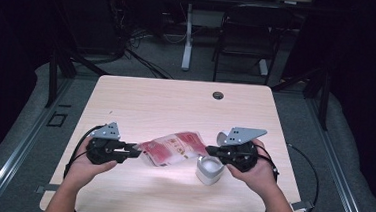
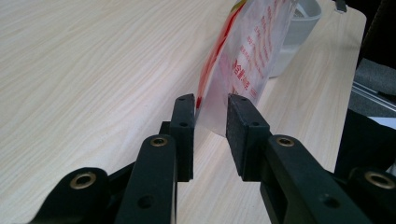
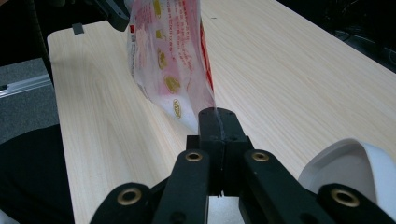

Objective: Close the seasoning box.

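As seen from fingers outward:

Right fingers [image 3: 217, 135]: pressed together, pinching one edge of the bag; clear film visible running between the two pads in the right gripper view.
Right gripper [image 1: 212, 150]: level above the table, pointing toward the left gripper; grey three-cornered plate on top; held in the person's right hand [image 1: 254, 172].
Left fingers [image 2: 245, 135]: spread, one pad on each side of the bag's lower corner; gap visible between film and the right-hand pad; contact at the left-hand pad cannot be told.
Left gripper [image 1: 135, 151]: level, pointing toward the right gripper; tips at the bag's opposite end; held in the person's left hand [image 1: 89, 167].
Bag [image 1: 170, 148]: clear plastic pouch with red and white print; spanning between the two grippers above the table's near half; standing on edge in both gripper views, lower edge near the tabletop; contact with the tabletop cannot be told.
Bag, left gripper view [image 2: 250, 51]: red lettering on translucent film, rising away from the fingers.
Bag, right gripper view [image 3: 170, 56]: red print with yellow marks, rising away from the fingers.
White cup [image 1: 209, 169]: upright on the table, just beside and below the right gripper, near the bag's right end.
Table [image 1: 176, 100]: light wood grain; small round hole near the far edge.
Chair [image 1: 246, 35]: dark, beyond the far edge of the table.
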The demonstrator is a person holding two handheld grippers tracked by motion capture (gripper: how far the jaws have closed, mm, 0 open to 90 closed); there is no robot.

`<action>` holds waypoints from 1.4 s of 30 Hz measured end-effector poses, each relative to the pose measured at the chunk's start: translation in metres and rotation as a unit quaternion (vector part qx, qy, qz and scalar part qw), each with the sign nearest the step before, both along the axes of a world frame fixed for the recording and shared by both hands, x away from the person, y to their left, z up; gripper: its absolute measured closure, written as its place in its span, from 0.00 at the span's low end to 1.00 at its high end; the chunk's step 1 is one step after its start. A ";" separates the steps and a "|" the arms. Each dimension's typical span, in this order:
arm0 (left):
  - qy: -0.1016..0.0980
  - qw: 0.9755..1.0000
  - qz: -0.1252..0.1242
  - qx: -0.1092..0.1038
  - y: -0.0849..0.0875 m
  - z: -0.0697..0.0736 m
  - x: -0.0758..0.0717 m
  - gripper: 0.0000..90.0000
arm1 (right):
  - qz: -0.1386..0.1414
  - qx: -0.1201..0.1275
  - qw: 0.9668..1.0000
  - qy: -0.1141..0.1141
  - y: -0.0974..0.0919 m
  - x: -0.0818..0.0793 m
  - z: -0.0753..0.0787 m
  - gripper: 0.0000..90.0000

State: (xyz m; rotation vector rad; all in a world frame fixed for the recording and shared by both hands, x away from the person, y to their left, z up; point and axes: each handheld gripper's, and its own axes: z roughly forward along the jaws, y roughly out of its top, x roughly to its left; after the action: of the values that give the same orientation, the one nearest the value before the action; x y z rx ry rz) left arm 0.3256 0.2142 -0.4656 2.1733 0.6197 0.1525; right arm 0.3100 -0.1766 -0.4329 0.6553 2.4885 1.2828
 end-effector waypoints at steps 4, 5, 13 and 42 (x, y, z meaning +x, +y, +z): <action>-0.002 1.000 0.000 0.003 0.001 0.000 -0.001 0.84 | 0.001 0.002 1.000 -0.001 0.002 0.000 0.001 1.00; -0.002 1.000 0.001 0.005 0.001 0.000 -0.001 0.84 | 0.002 0.001 1.000 -0.002 0.002 0.000 0.001 1.00; 0.004 1.000 0.001 0.016 0.000 -0.007 -0.001 0.83 | 0.003 0.002 1.000 -0.008 0.007 0.001 0.006 1.00; 0.019 0.999 0.027 0.029 0.000 -0.038 0.004 0.70 | 0.030 -0.015 0.999 -0.013 0.026 0.000 0.011 1.00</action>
State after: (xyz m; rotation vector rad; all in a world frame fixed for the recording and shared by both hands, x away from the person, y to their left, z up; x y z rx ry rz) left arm 0.3298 0.2141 -0.5037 2.2205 0.7037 0.1588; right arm 0.3103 -0.1510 -0.4221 0.5577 2.5193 1.2650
